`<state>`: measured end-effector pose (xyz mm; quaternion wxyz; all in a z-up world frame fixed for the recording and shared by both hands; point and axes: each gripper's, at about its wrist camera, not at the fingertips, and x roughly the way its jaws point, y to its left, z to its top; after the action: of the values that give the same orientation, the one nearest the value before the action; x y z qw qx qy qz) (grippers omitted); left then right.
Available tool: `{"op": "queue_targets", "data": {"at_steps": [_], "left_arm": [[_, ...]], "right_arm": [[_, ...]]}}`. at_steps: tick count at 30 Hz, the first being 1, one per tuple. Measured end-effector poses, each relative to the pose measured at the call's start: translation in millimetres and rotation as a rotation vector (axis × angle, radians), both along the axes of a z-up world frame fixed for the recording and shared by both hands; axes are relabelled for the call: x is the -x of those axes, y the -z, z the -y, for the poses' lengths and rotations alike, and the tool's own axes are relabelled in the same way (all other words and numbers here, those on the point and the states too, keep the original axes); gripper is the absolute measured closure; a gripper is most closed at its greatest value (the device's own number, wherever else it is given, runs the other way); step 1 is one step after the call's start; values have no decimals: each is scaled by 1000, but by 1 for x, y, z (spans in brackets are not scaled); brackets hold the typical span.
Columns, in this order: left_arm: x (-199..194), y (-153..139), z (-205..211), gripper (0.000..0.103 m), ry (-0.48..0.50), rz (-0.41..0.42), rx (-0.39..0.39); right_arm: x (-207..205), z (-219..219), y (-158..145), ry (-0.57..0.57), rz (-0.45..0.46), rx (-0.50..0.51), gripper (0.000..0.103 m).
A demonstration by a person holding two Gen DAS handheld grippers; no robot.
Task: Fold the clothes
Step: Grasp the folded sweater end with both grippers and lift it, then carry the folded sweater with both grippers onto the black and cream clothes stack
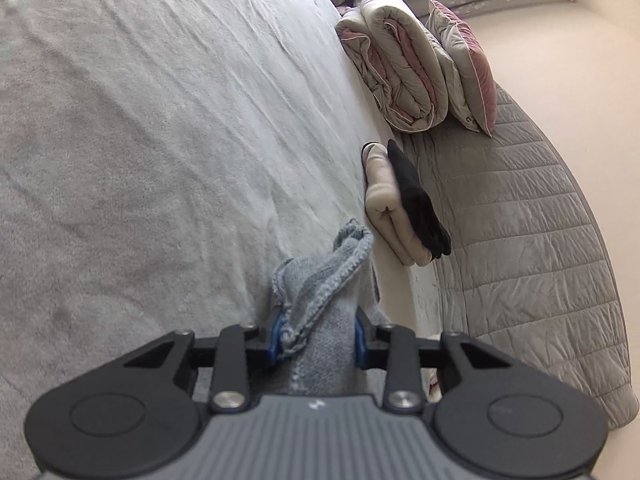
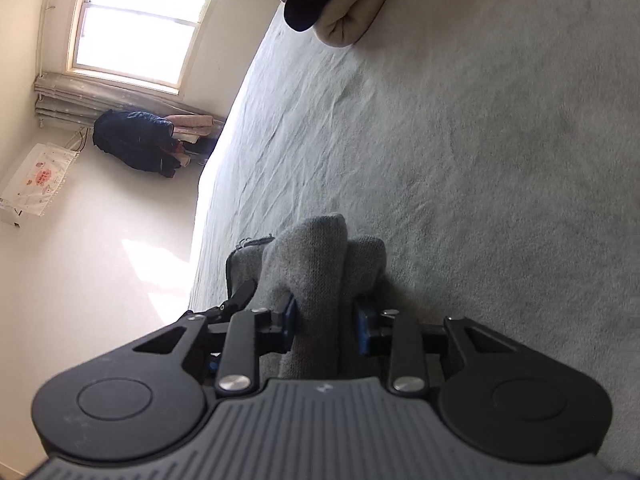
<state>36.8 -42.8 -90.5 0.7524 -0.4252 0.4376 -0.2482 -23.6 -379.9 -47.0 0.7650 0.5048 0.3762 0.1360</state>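
A grey knitted garment (image 1: 320, 300) is bunched between the blue pads of my left gripper (image 1: 318, 338), which is shut on it above the pale bed sheet (image 1: 160, 140). My right gripper (image 2: 326, 320) is shut on another bunch of the same grey garment (image 2: 316, 264), also over the sheet (image 2: 460, 160). A folded beige garment (image 1: 384, 208) with a folded black one (image 1: 418, 200) on it lies at the bed's edge. It also shows in the right wrist view (image 2: 352, 20), with the black piece (image 2: 308, 0) on it.
A rolled grey-pink quilt (image 1: 396, 64) and a pillow (image 1: 466, 68) lie on a grey quilted cover (image 1: 520, 232). In the right wrist view there is a window (image 2: 136, 20), dark clothes (image 2: 136, 144) by the wall and a white box (image 2: 36, 180).
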Motion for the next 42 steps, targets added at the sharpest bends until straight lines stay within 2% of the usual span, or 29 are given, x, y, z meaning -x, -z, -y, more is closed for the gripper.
{"op": "queue_targets", "data": {"at_steps": [4,5,6,8,10,13,14,15,18,23,29,35,42], "left_arm": [[-3,5,3,55,-9,8,-30],[-5,6,1,55,-9,3,-22],[-6,7,0,54,-10,-2,-13],[-8,8,0,53,-10,-6,-6],[-10,9,1,53,-17,-6,-5],[-12,12,5,57,-39,-18,9],[-13,12,7,61,-43,-27,9],[-13,10,9,66,-54,-35,9],[-15,-4,17,70,-71,-17,3],[-25,-37,43,72,-71,49,6],[-53,-75,84,72,-54,110,-8],[-95,-110,128,72,-41,174,-13],[-157,-147,181,72,-35,243,-2]], "right_arm": [[-16,11,11,34,-34,-16,67],[-18,12,15,42,-49,-31,60],[-17,13,18,49,-56,-46,47],[-11,11,19,55,-39,-60,38],[-9,8,18,45,-27,-42,35],[-9,-4,17,39,-9,25,38],[-10,-6,17,48,-11,41,46],[-11,-6,17,61,-20,29,60],[-17,-1,7,92,-14,-4,68],[-30,17,-25,118,64,39,71],[-54,55,-52,143,109,57,71],[-87,95,-89,158,170,112,71],[-153,151,-135,175,223,196,71]]}}
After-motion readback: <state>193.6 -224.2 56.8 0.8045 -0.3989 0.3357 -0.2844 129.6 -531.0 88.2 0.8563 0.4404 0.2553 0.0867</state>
